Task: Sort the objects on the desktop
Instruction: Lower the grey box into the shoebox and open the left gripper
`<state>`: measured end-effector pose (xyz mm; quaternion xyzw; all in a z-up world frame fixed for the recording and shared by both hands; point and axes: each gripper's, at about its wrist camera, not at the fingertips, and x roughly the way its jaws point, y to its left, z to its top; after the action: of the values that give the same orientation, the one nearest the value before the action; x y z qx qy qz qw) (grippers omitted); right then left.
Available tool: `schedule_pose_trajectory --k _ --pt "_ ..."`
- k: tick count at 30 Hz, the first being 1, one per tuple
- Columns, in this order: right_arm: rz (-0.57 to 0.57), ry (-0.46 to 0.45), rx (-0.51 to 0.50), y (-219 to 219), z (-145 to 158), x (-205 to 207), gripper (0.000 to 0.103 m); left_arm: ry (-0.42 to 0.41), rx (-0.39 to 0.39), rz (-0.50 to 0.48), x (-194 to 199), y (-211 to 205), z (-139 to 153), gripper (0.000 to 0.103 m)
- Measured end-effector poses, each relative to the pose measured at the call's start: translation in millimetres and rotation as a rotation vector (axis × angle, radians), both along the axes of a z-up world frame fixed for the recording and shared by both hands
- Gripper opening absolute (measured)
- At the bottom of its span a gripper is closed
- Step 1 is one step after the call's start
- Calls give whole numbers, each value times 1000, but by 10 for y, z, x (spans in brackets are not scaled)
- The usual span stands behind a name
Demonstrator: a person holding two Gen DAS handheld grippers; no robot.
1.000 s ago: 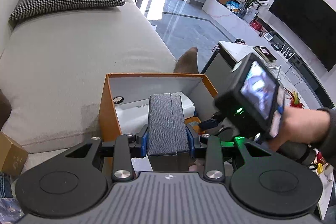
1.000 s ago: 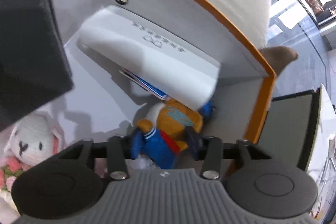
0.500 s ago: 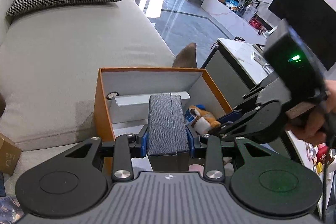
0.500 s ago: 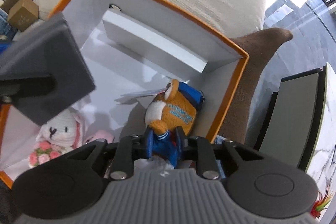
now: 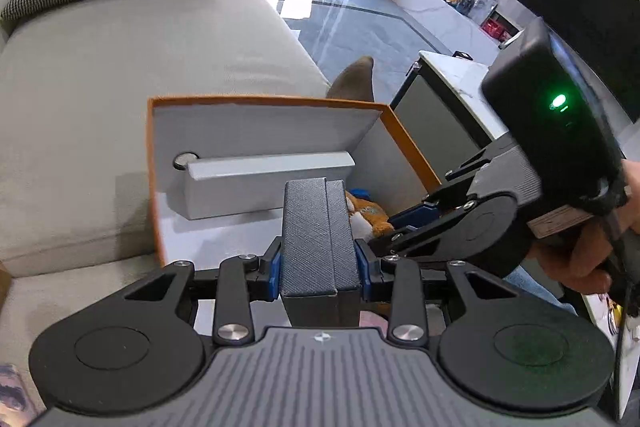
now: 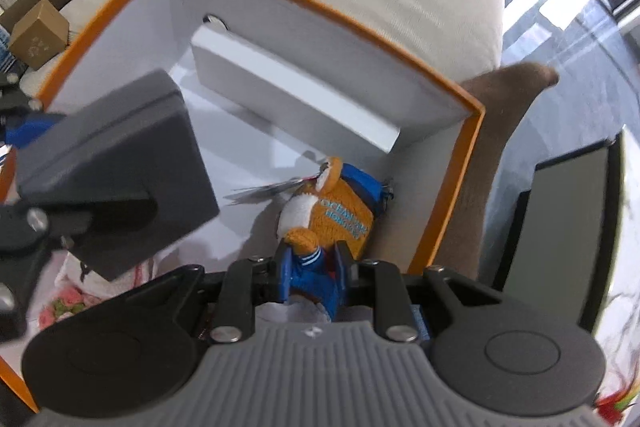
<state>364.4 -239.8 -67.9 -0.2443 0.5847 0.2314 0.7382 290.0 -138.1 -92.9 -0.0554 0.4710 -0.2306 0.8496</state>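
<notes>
The right gripper point(image 6: 310, 277) is pinching the blue legs of an orange toy bear point(image 6: 332, 211). Its jaws have just been closing on the bear. The bear is lying by the right wall of the orange box point(image 6: 448, 211). A long white box point(image 6: 296, 95) is lying along the far wall. A dark grey case point(image 6: 116, 163) is hanging over the left side, held by the left gripper point(image 6: 28, 167).

Living room: sofa point(image 5: 140, 75), television point(image 5: 592, 11)
</notes>
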Motion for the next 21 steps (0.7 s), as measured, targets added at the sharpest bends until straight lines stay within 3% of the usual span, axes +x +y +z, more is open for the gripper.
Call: schedule_pose_trajectory --k 6,11,15,17,21 --pt "-9 23 50 -151 9 46 27 15 52 66 80 -177 -169 40" --pt "-8 26 81 -248 56 52 23 57 95 87 150 -274 -330 40" --pt "-17 43 112 -316 78 64 21 127 52 99 209 -229 -406 40" --pt "-16 53 128 -369 108 46 21 166 9 99 230 -174 -395 48" --pt "16 49 129 -379 107 23 21 200 -35 80 221 -96 -327 53"
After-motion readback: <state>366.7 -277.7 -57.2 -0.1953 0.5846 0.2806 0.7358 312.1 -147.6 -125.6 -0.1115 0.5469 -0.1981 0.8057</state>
